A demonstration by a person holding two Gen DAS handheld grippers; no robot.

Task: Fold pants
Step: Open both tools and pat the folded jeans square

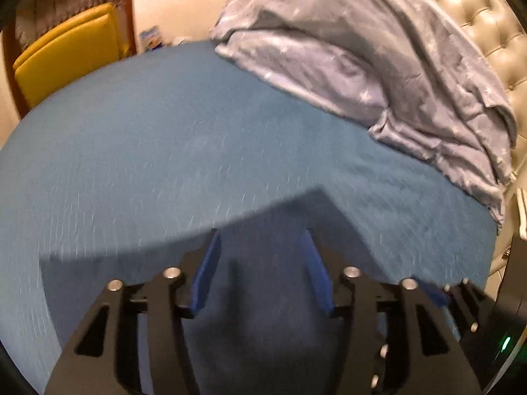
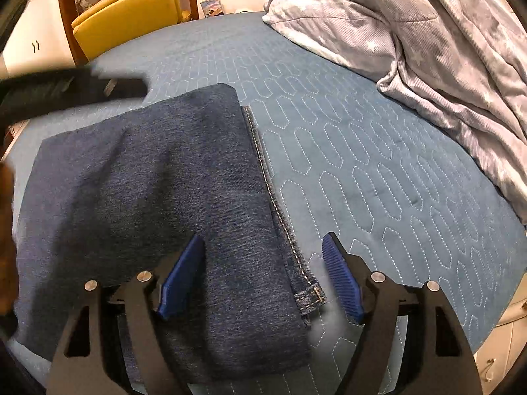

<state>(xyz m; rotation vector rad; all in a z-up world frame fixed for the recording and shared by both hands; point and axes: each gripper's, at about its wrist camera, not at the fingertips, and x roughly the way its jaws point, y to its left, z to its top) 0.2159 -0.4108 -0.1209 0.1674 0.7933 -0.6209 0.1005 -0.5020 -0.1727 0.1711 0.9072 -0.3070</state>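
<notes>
Dark blue denim pants (image 2: 158, 204) lie folded into a flat rectangle on the blue quilted bed cover (image 2: 378, 151); a stitched waistband edge with a belt loop (image 2: 309, 296) shows along their right side. My right gripper (image 2: 263, 247) is open just above the near right part of the pants, its jaws straddling the stitched edge. My left gripper (image 1: 260, 240) is open over the pants (image 1: 257, 312), which show dark and blurred between and below its blue pads. The left gripper's body also shows as a dark blur at the upper left of the right wrist view (image 2: 66, 89).
A crumpled grey star-print duvet (image 1: 378, 65) is piled at the far right of the bed, also in the right wrist view (image 2: 428, 39). A tufted cream headboard (image 1: 487, 16) stands behind it. A yellow chair (image 2: 128, 13) stands beyond the bed's far edge.
</notes>
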